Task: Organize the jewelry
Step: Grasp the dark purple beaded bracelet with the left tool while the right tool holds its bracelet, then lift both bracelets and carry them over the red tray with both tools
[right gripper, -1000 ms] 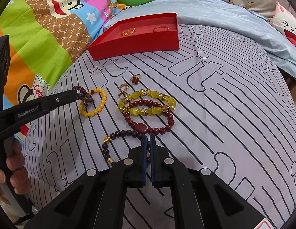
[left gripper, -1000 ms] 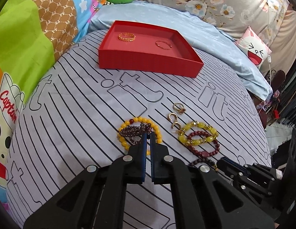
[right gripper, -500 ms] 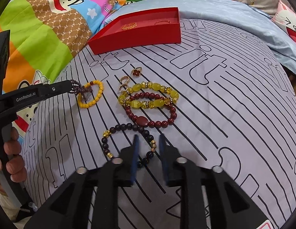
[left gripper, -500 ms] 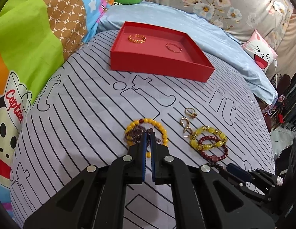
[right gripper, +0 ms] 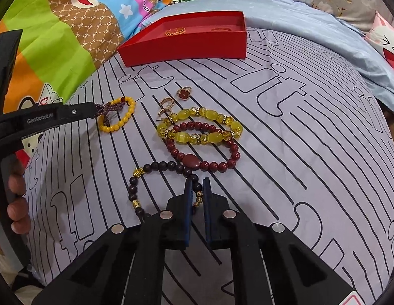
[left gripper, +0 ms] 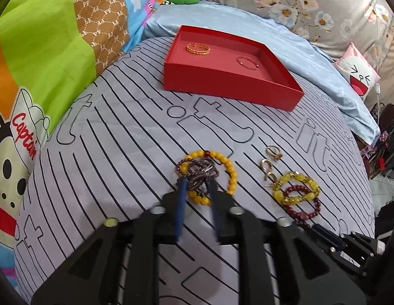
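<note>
L gripper point(left gripper: 195, 184) just opening, purple beads point(left gripper: 197, 171) loose between jaws, R gripper point(right gripper: 197, 183) clamped on dark bracelet point(right gripper: 156, 178), red tray point(left gripper: 230, 86) at far edge, bare sheet point(right gripper: 311, 167) right.

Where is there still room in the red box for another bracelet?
The red box holds only a gold chain bracelet at the back left and a thin bangle to its right. The floor in front of both, along the near wall, is bare. Outside, the bedspread is crowded around the yellow bead bracelet.
</note>
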{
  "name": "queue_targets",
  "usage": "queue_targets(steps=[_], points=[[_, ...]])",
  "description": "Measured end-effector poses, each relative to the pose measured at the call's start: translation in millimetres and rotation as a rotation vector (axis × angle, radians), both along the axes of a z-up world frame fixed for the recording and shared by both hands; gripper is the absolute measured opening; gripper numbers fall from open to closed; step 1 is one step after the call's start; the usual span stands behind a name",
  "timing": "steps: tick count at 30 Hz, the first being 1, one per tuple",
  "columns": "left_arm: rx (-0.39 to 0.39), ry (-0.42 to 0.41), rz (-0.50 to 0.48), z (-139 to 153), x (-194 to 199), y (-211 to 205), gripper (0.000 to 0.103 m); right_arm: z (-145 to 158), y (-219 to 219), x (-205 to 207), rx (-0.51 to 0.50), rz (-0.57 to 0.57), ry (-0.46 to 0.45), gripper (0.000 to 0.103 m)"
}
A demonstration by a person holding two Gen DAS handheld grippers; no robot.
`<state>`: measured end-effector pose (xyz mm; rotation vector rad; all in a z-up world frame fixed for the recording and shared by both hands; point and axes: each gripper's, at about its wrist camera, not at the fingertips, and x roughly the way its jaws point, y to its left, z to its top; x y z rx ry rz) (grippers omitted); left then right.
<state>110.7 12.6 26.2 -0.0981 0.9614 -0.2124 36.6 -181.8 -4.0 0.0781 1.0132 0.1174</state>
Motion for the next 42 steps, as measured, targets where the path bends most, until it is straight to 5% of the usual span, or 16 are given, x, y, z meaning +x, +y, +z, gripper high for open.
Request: queue_targets(steps=[3,12,19,26,42], points=[[0.017,-0.021,0.010,0.1,1.6,-0.1,0.039,0.1,0.5,0.0,0.007,0.004,0.002,0.008],[0.027,0.016,-0.003,-14.4,9.4,0.7,0.039,0.9,3.6,2.3,0.005,0.009,0.001,0.023],[-0.025,0.039,-0.056,-17.1,9.2,-3.6,0.008,0.0,3.7,3.7,-0.018,0.011,-0.009,0.009],[-0.063,0.008,-0.072,0.1,1.8,-5.2,0.006,5.6,1.3,0.0,0.001,0.005,-0.025,0.008],[-0.157,-0.067,-0.105,67.2,15.9,-7.9,0.006,80.3,-13.1,20.2,0.049,0.014,-0.168,0.008]])
